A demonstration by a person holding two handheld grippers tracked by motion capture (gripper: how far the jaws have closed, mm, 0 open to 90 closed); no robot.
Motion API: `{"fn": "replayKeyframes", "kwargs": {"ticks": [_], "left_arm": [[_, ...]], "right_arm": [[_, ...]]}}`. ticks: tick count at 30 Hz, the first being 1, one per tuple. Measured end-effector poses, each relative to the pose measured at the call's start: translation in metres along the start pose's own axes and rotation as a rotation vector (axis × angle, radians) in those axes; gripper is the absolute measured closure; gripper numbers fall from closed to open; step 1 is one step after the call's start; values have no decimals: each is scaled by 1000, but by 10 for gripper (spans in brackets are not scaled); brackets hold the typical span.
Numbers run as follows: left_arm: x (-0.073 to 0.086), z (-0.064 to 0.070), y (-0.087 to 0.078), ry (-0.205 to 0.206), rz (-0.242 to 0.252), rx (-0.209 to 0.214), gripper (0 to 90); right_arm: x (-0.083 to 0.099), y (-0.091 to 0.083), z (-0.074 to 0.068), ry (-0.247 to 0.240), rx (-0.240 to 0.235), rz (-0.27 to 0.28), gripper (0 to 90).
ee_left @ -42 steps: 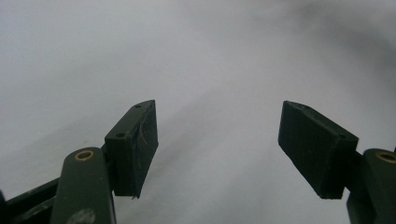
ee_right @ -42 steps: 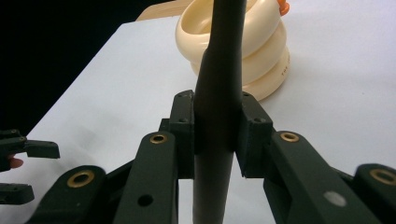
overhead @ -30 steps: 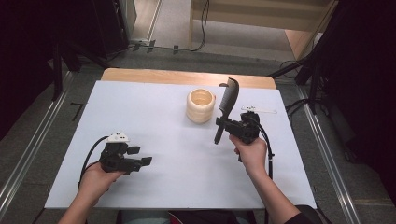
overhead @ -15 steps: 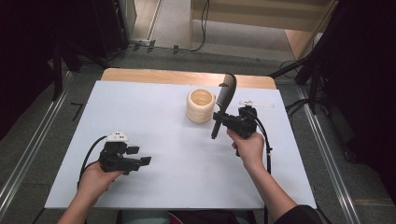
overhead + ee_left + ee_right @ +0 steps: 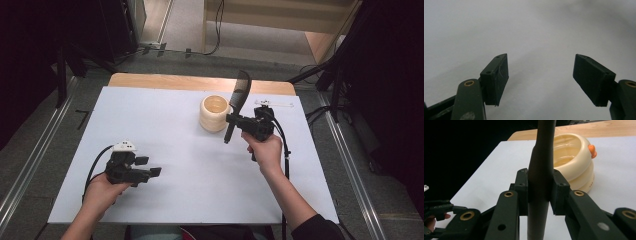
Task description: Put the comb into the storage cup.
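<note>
The white table [image 5: 165, 130] carries a cream pot [image 5: 214, 114] near its 12 o'clock edge. In the last second the right gripper [image 5: 235, 121], fingers clamped on the dark spatula [image 5: 239, 97], moved closer to the pot, probably to put it in. The left gripper [image 5: 150, 167] rests at 8 o'clock, fingers apart.

Place: recording lab or studio
Table: white sheet [image 5: 165, 130] over a wooden top [image 5: 165, 81]
Floor: grey, with metal rails [image 5: 35, 160] and cables [image 5: 218, 25]
Surroundings: dark stands [image 5: 62, 70]
</note>
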State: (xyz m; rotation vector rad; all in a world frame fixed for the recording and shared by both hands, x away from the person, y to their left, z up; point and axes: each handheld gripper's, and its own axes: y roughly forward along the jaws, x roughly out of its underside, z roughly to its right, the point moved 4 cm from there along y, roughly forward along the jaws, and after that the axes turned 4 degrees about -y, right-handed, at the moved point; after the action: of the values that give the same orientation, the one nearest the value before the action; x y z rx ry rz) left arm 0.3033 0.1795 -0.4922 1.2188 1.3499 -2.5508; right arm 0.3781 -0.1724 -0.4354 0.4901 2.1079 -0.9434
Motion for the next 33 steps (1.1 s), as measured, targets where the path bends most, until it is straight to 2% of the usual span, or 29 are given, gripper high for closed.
{"fn": "replayKeyframes", "kwargs": {"ticks": [8,15,25,33], "left_arm": [[1,-2,1,-7,-1,-1,294],[0,-2,2,-8,-5,1,294],[0,-2,2,-8,-7,4,294],[0,-2,2,-7,-10,10,294]], "right_arm": [[-8,0,0,3,-3,2,699],[-12,7,4,17,0,-9,699],[-29,12,1,29,-18,-3,699],[-43,16,-1,19,-9,3,699]]}}
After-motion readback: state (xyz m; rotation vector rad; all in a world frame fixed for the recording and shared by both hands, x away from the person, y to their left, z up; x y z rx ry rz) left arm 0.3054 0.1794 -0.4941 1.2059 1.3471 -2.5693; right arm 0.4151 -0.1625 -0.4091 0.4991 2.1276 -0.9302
